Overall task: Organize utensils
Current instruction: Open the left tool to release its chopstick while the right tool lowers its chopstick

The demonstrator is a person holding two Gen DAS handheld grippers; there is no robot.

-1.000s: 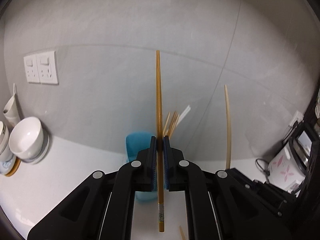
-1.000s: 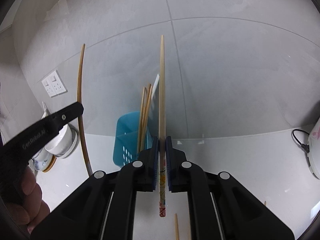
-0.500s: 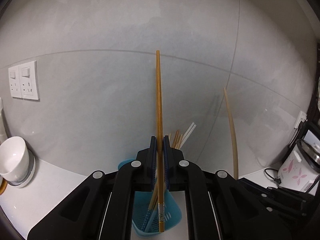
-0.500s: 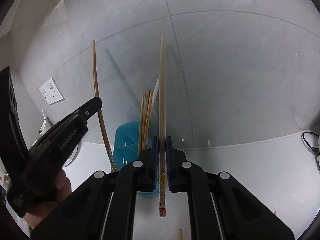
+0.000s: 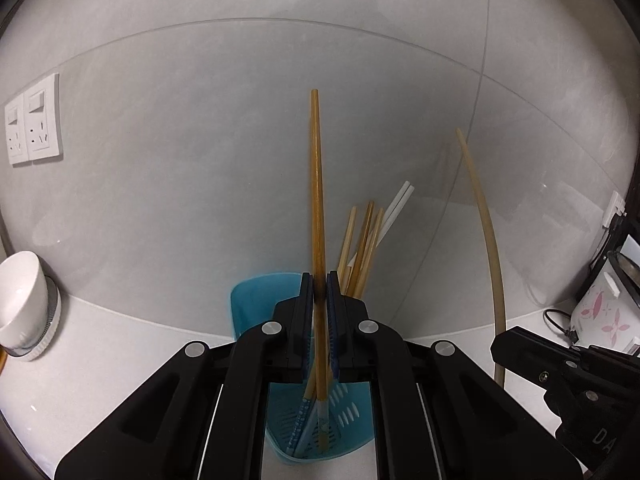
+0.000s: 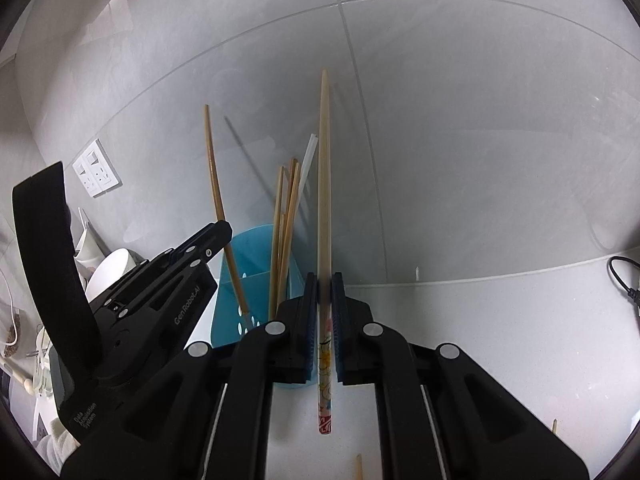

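The left gripper (image 5: pixel 319 300) pinched a dark amber wooden chopstick (image 5: pixel 316 200) upright, its lower end inside the blue perforated plastic utensil holder (image 5: pixel 256 300), whose base was partly hidden behind the black fingers. The right gripper (image 6: pixel 324 300) clamped a pale bamboo chopstick with a patterned end (image 6: pixel 325 200) beside the holder, over the white countertop (image 6: pixel 500 340). Other chopsticks (image 6: pixel 286 216) leaned inside.

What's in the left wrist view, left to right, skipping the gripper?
Wall sockets → white cup → blue holder → held brown chopstick → chopsticks standing in the holder → pale chopstick → right gripper → floral appliance.
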